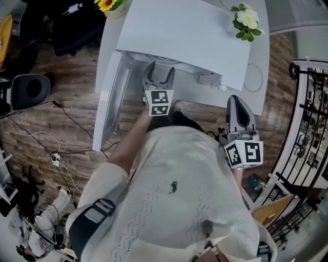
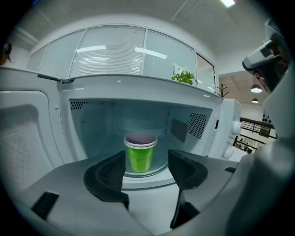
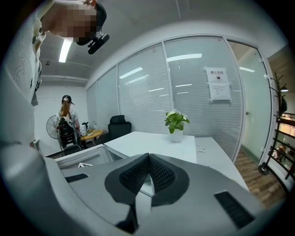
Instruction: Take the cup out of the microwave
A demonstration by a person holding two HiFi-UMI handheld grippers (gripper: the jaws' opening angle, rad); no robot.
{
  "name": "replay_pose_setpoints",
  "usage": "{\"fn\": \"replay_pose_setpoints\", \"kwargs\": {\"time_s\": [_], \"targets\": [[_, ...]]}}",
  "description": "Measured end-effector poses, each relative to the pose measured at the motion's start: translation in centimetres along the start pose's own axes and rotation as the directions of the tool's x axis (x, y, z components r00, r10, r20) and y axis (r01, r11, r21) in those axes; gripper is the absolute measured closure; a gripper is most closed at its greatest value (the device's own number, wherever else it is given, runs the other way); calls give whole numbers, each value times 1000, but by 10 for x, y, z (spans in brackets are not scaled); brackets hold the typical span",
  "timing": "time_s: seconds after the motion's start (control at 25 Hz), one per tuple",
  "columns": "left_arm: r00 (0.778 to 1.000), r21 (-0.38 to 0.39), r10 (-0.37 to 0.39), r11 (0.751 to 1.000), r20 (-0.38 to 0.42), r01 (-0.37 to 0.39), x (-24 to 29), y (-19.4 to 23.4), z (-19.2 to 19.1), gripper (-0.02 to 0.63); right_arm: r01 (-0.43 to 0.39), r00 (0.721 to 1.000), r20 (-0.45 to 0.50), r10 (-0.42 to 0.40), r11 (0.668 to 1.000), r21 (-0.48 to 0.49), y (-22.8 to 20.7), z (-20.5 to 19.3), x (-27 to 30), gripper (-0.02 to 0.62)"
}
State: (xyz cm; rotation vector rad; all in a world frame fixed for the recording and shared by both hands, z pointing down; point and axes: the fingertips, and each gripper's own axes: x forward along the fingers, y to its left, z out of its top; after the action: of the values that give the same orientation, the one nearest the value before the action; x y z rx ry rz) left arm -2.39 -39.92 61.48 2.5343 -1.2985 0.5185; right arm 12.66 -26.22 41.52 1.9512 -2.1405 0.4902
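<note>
A green cup (image 2: 140, 153) with a white rim stands upright on the glass turntable inside the white microwave (image 2: 138, 94), whose door (image 2: 25, 138) hangs open to the left. My left gripper (image 2: 146, 157) is open in front of the cavity. The cup sits farther in, beyond the fingertips, untouched. In the head view the left gripper (image 1: 160, 71) points into the microwave (image 1: 179, 36) opening, and the cup is hidden there. My right gripper (image 1: 237, 102) hangs at the right of the table, shut with nothing in it; its pads meet in the right gripper view (image 3: 148, 160).
The open door (image 1: 110, 102) juts out at the left of my body. A potted plant (image 1: 247, 20) and a sunflower pot (image 1: 110, 5) stand on the white table. A cable (image 1: 253, 77) lies right of the microwave. A railing (image 1: 312, 102) is at the right and a person (image 3: 67, 124) stands far behind.
</note>
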Motion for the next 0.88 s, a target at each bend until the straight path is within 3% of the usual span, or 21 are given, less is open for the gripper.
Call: {"fn": "replay_pose_setpoints", "kwargs": {"time_s": [0.48,0.88], "targets": [[997,5,-45,999,-67,46,42,11,-12,299,164,986,-8,-164,984,65,-8,-14,-20,586],[997,-24,-33,999,-73,31,58,15,-9,293,229,973,-6,-229,967,109,-5,-23,-30,586]]}}
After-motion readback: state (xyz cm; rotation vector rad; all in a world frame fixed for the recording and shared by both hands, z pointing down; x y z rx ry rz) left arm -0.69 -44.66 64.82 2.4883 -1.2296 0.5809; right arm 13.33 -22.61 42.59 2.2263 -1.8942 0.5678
